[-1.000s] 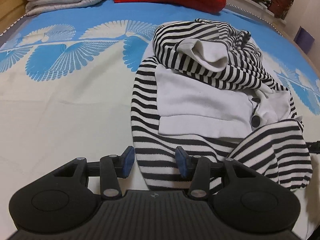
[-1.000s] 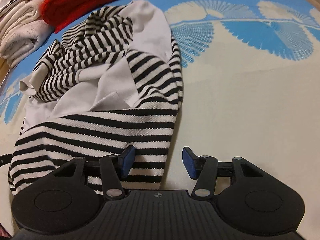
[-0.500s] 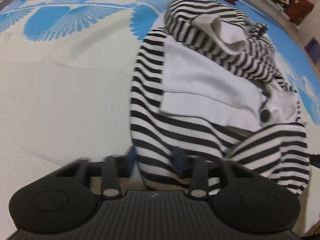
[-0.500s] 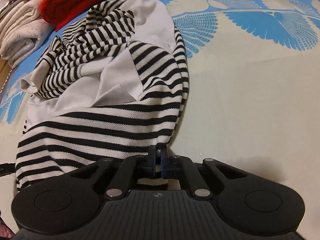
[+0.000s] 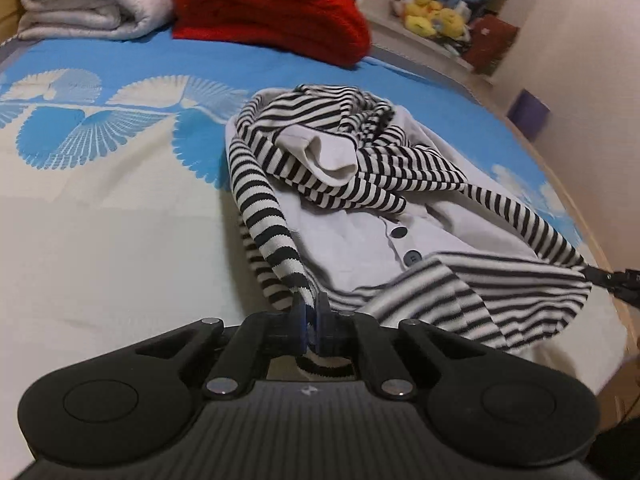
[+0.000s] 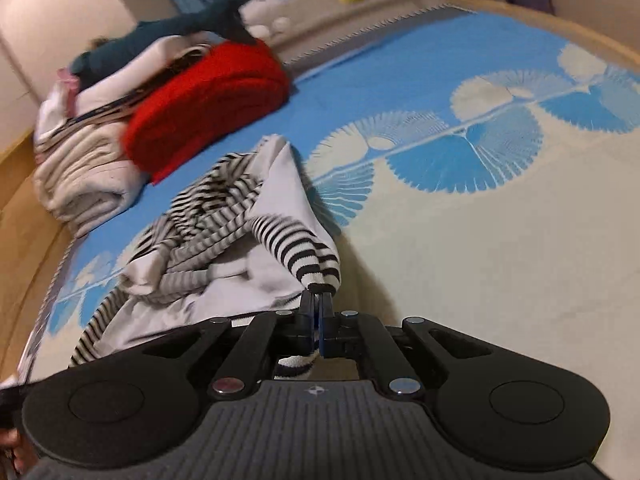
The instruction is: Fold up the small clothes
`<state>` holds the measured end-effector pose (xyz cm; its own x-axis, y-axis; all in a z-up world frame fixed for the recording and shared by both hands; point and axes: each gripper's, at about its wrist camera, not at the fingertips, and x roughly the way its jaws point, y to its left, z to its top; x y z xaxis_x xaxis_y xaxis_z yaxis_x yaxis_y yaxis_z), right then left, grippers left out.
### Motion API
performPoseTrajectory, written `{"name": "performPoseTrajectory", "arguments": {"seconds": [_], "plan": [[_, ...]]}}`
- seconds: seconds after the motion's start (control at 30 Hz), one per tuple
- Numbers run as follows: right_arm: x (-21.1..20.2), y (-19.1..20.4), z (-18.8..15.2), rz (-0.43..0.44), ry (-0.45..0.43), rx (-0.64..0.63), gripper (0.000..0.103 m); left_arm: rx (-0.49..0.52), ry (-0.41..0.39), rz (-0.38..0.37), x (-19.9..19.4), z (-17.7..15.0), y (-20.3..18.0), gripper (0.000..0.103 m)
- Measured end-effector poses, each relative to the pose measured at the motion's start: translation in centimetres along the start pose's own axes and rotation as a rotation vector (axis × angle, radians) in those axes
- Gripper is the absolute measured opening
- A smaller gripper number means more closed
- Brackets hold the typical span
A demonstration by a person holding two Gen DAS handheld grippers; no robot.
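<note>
The left gripper [image 5: 309,312] is clamped on one corner of the striped cardigan's [image 5: 352,216] near hem, and the right gripper [image 6: 317,312] pinches the opposite corner the same way. From both grips the cardigan runs straight ahead, its long axis pointing away toward the red blanket [image 5: 272,12], with most of it lying crumpled on the blue and cream bedsheet [image 5: 100,240]. The hem between the grippers looks lifted, though blur makes that uncertain. Both hands are equally near, so folding forward probably suits.
</note>
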<state>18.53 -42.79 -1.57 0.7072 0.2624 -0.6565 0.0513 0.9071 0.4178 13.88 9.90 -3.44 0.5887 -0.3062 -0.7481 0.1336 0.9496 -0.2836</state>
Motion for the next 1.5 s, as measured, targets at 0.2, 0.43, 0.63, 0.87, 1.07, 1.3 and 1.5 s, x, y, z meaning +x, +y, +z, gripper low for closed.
{"name": "performPoseTrajectory", "arguments": {"seconds": [0.2, 0.43, 0.63, 0.87, 1.07, 1.3, 1.5], "plan": [[-3.3, -1.7, -1.2, 0.016, 0.159, -0.026, 0.001, 0.043, 0.127, 0.037, -2.5, -4.2, 0.0, 0.004], [-1.3, -1.5, -2.4, -0.128, 0.234, -0.124, 0.013, 0.008, 0.189, 0.037, 0.3, -4.1, 0.3, 0.037], [4.3, -0.3, -2.8, -0.131, 0.299, -0.104, 0.049, 0.001, 0.27, 0.152, 3.5, -3.9, 0.7, 0.054], [8.4, -0.5, -5.1, -0.2, 0.439, -0.155, 0.002, -0.049, 0.323, 0.1, 4.2, -4.4, 3.2, 0.005], [4.0, -1.3, -3.4, -0.208, 0.332, -0.055, 0.001, 0.02, 0.281, -0.014, 1.4, -4.6, 2.4, 0.003], [3.0, -2.1, -5.1, -0.304, 0.404, -0.1, 0.005, 0.108, 0.357, -0.025, 1.8, -5.3, 2.1, 0.012], [1.5, 0.8, -2.7, -0.256, 0.179, -0.195, 0.022, 0.108, 0.214, -0.024, 0.5, -2.4, 1.2, 0.022]]}}
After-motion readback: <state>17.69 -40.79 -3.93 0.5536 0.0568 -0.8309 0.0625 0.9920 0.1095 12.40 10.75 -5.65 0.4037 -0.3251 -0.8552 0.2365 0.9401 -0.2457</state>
